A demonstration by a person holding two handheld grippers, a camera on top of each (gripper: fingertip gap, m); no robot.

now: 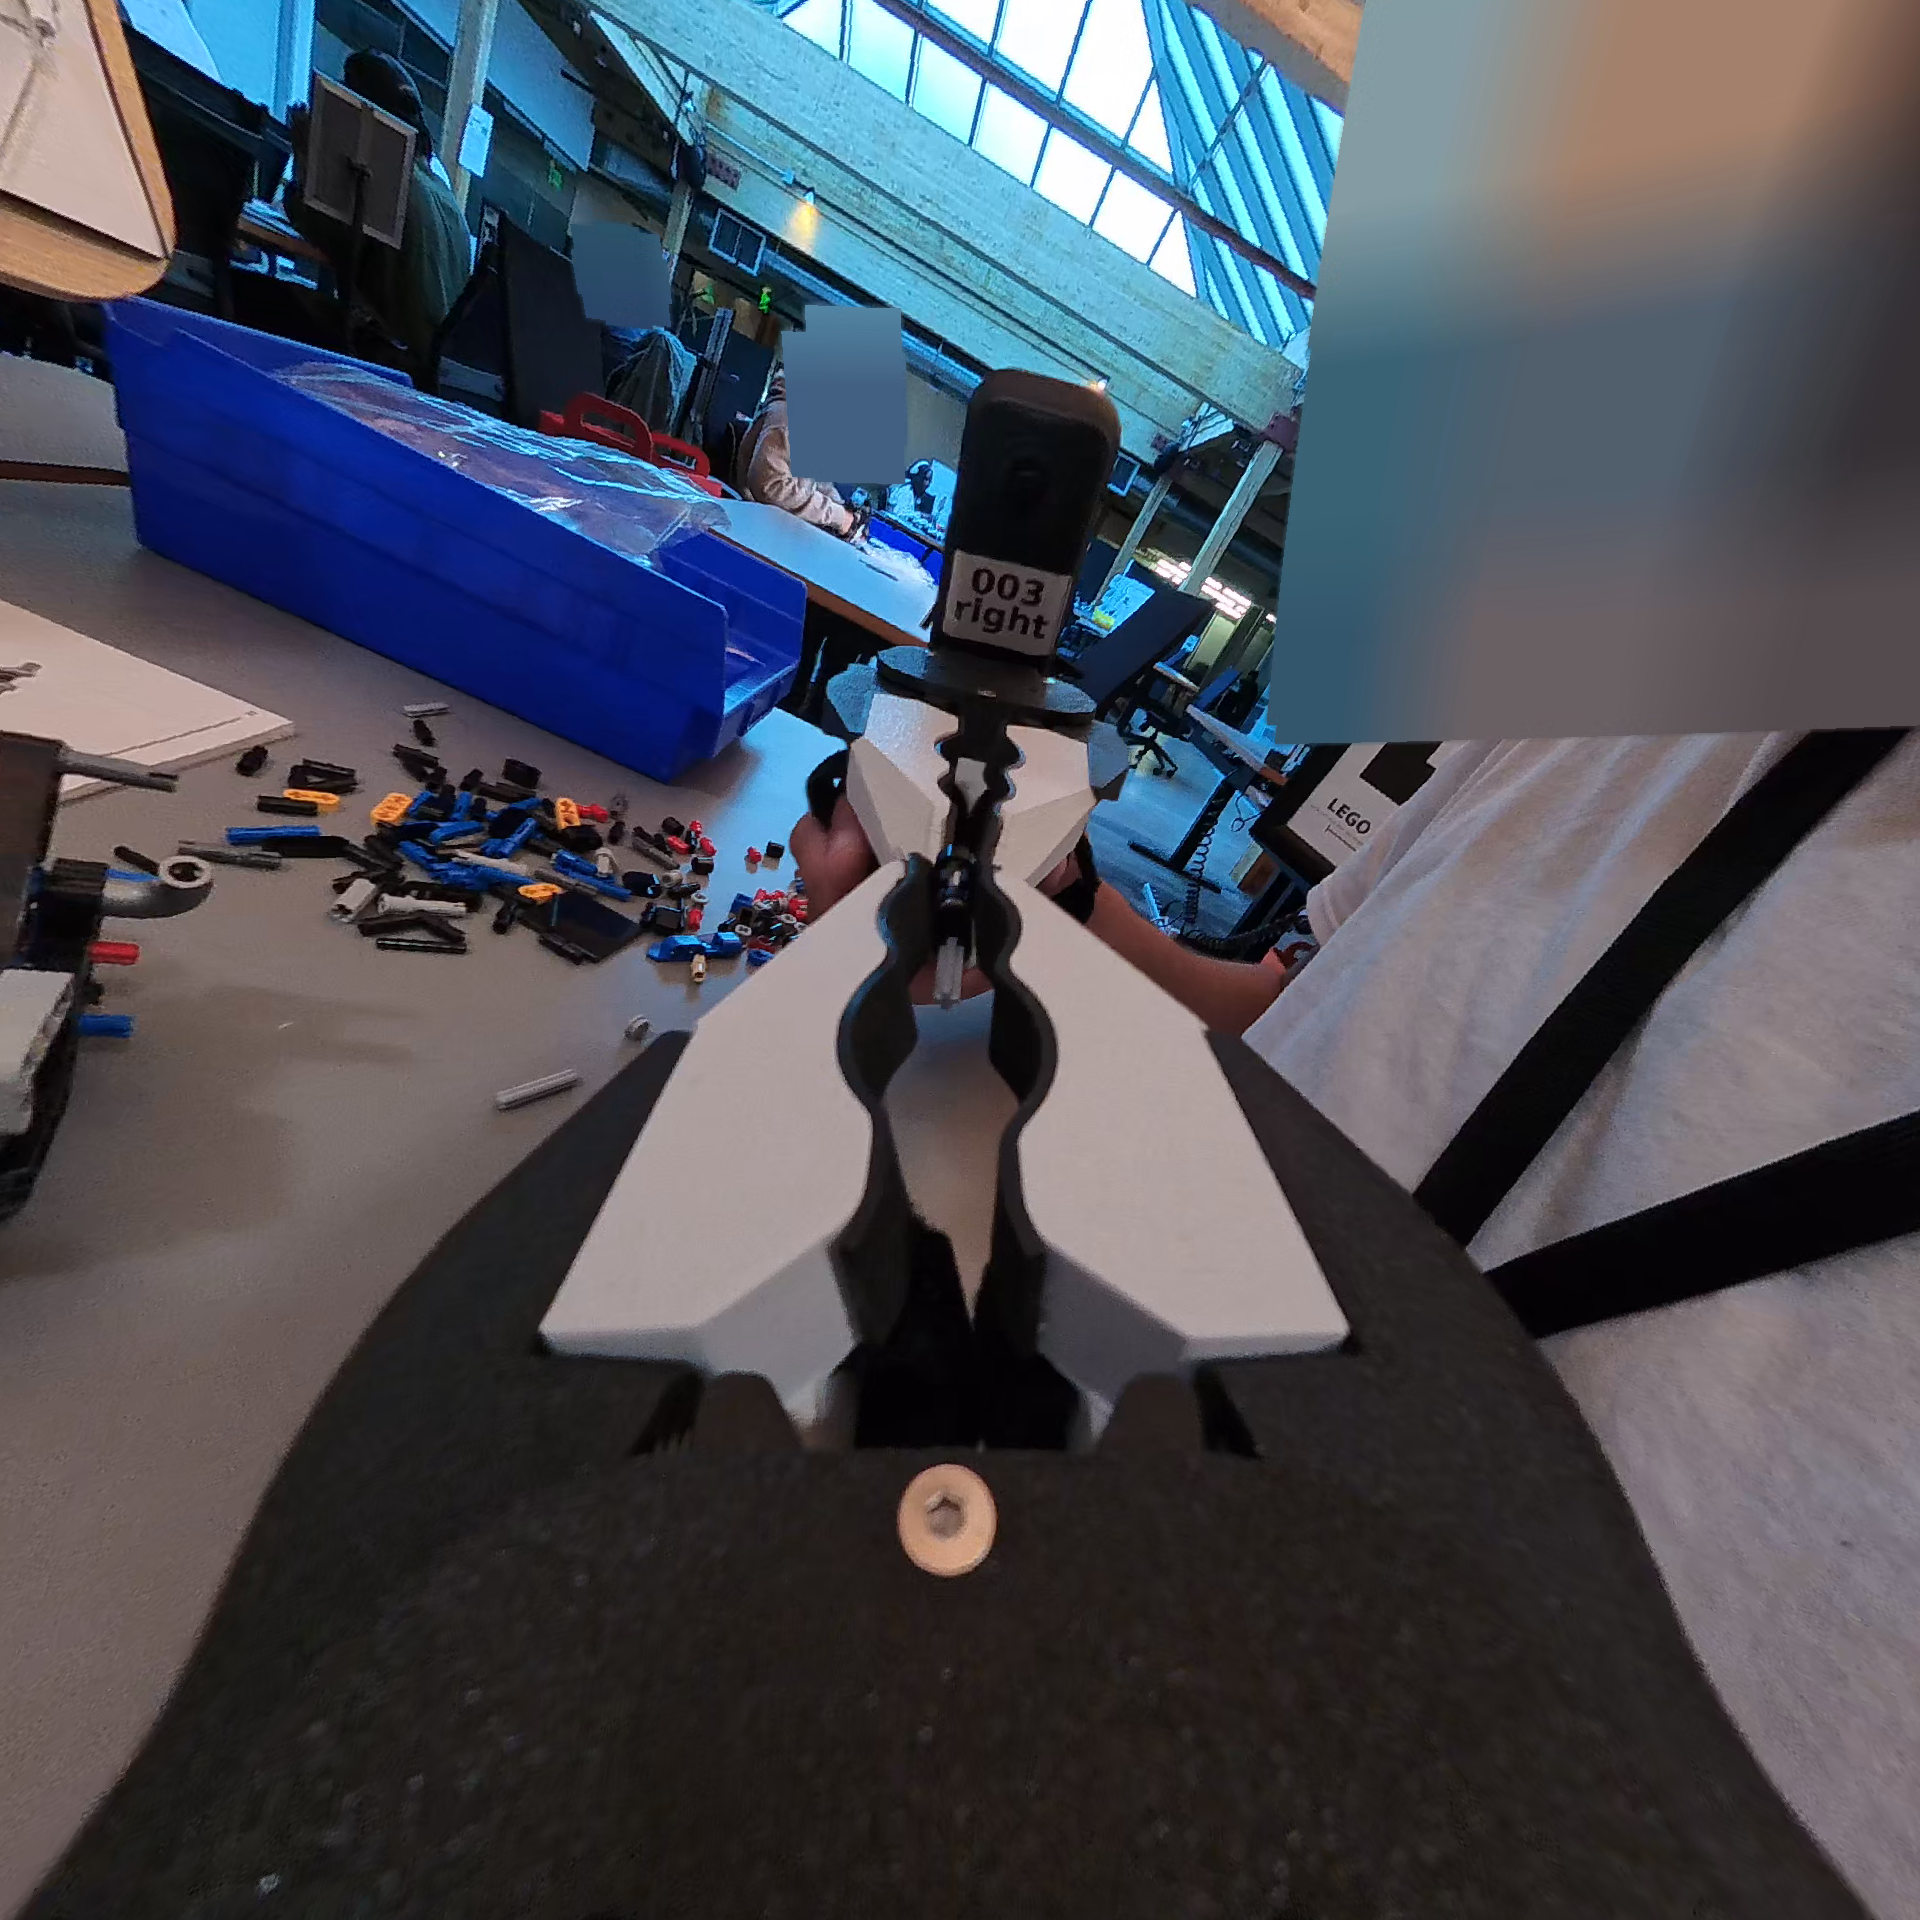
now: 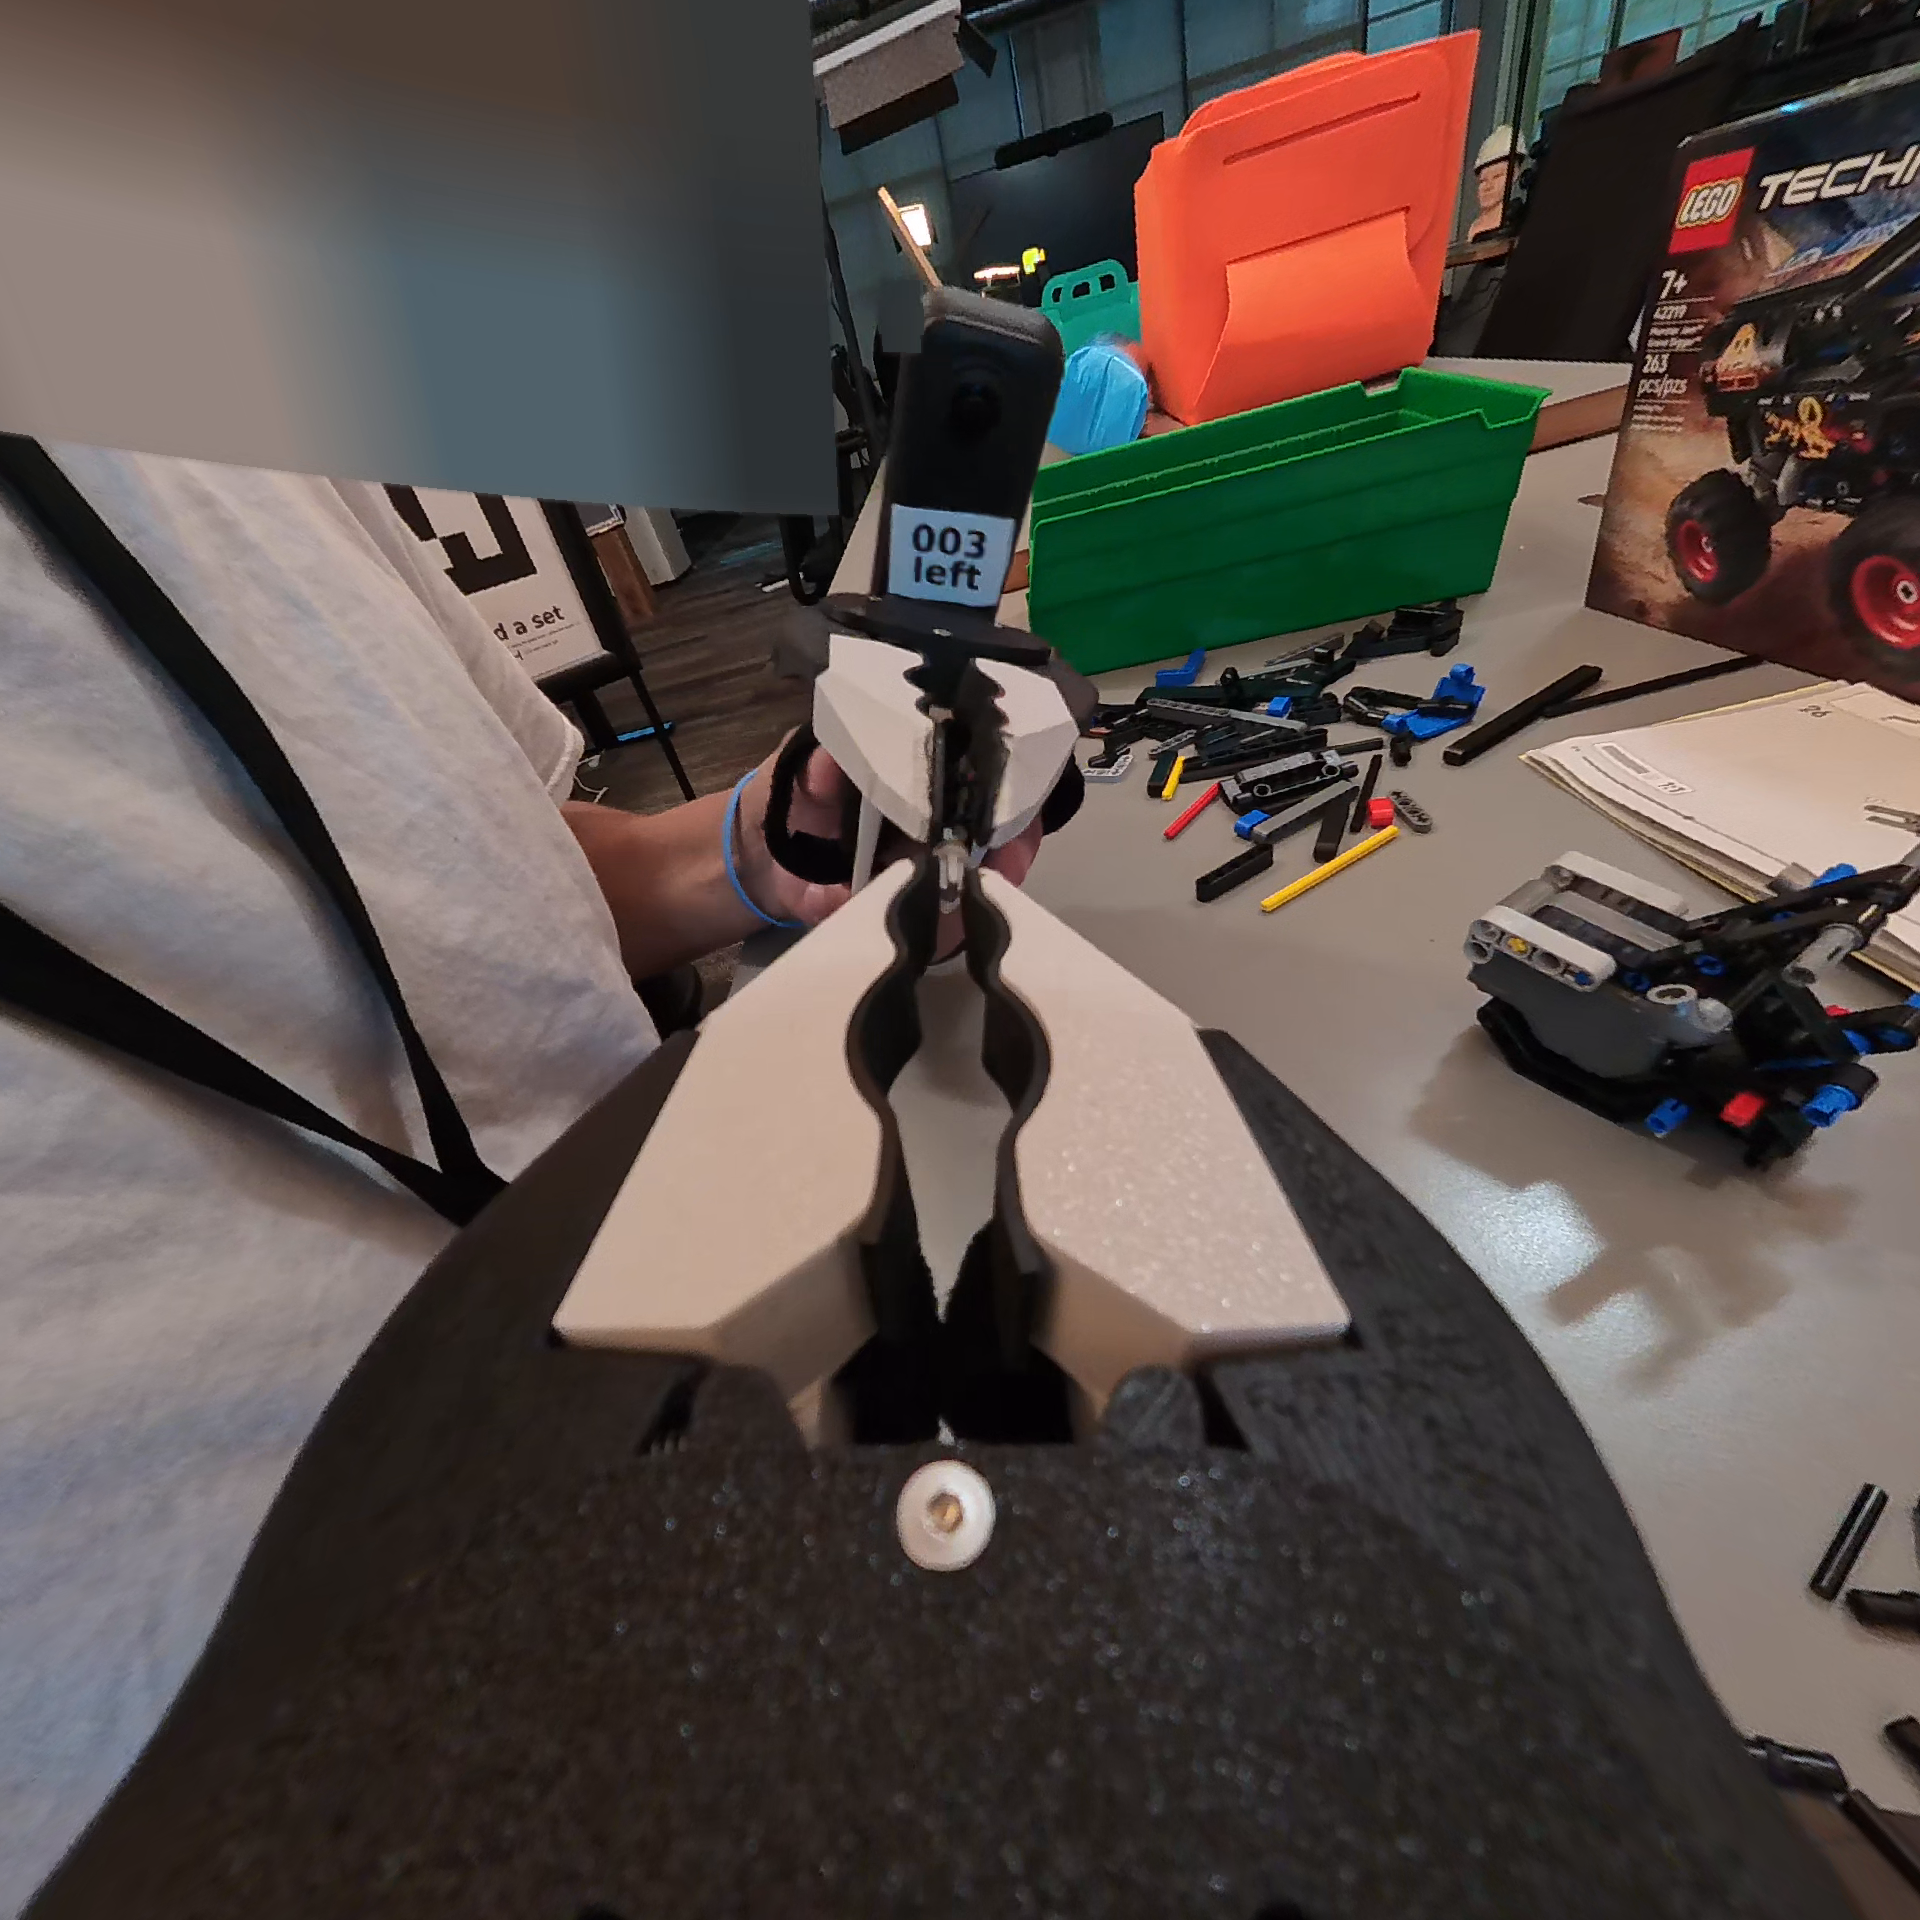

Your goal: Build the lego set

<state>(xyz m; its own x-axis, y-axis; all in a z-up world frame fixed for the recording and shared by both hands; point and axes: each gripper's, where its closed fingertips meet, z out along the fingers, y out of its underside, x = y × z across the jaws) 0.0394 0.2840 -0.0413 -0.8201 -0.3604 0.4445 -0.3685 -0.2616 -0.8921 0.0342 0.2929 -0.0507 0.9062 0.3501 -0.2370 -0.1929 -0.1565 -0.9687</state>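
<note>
We note the surface (image 2: 1299, 1039) carrying the half-built model (image 2: 1683, 1008) and loose parts (image 1: 499, 842). Left gripper (image 1: 951, 883) and right gripper (image 2: 948, 868) meet tip to tip above its edge, jaws clenched on a small pin assembly (image 1: 954, 935).

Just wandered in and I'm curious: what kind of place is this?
Probably a big shared workshop or maker space. Skylights sit under a high beamed roof, other people work at long tables behind, and storage bins, blue and green, stand on the grey table beside loose building pieces.
</note>
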